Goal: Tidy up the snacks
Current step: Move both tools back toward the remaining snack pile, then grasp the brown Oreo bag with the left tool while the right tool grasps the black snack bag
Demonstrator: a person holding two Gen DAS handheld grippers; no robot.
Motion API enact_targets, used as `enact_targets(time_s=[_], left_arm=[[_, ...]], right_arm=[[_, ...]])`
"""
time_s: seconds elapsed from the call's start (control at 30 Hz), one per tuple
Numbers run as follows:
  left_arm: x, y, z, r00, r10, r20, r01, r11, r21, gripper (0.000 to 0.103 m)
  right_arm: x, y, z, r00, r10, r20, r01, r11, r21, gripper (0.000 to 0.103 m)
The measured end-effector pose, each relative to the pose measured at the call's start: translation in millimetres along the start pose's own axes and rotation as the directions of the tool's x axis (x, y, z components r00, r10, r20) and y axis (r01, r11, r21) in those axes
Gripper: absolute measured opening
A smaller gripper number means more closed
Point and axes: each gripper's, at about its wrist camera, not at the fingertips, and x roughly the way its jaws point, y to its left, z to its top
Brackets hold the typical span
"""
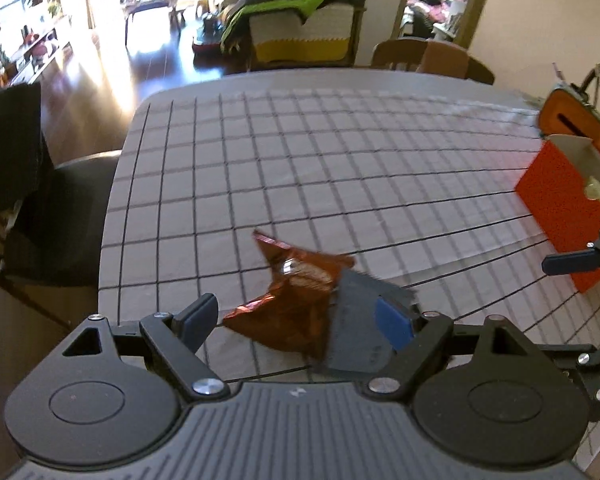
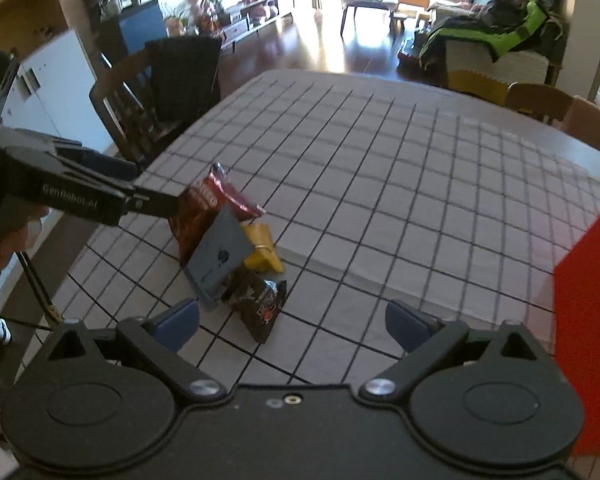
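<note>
A crumpled red-brown snack bag [image 1: 292,300] and a flat grey packet [image 1: 356,328] sit between the wide-apart fingers of my left gripper [image 1: 296,320], which is open; a gap shows beside its left finger. In the right wrist view the same red bag [image 2: 198,216] stands with the grey packet [image 2: 220,256] leaning on it. A yellow packet [image 2: 262,254] and a black packet [image 2: 260,306] lie beside them. My right gripper [image 2: 292,325] is open just short of the black packet. A red box [image 1: 560,208] holding a snack stands at the right.
The table wears a grey checked cloth [image 1: 300,160]. A dark chair [image 1: 60,216] stands at its left edge and wooden chairs [image 1: 420,56] at the far side. An orange bag [image 1: 572,120] sits behind the red box. A person's hand [image 2: 4,248] holds the left gripper.
</note>
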Motion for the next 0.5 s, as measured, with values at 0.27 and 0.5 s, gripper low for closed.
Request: enact_targets(time_s=[0.27,0.5], left_arm=[[31,6,2,0.998,-0.013,-0.058,0.016,0.998,0.065,0.086],[50,4,8,0.995,-0.026,-0.100,0.040,0.990,0.134,0.086]], right_arm=[[47,9,0,0.996,0.013,-0.085,-0.015,0.999,-0.030,0.092],[75,19,0,0.991,0.016,-0.133,-0.026,0.997,-0.069,0.082]])
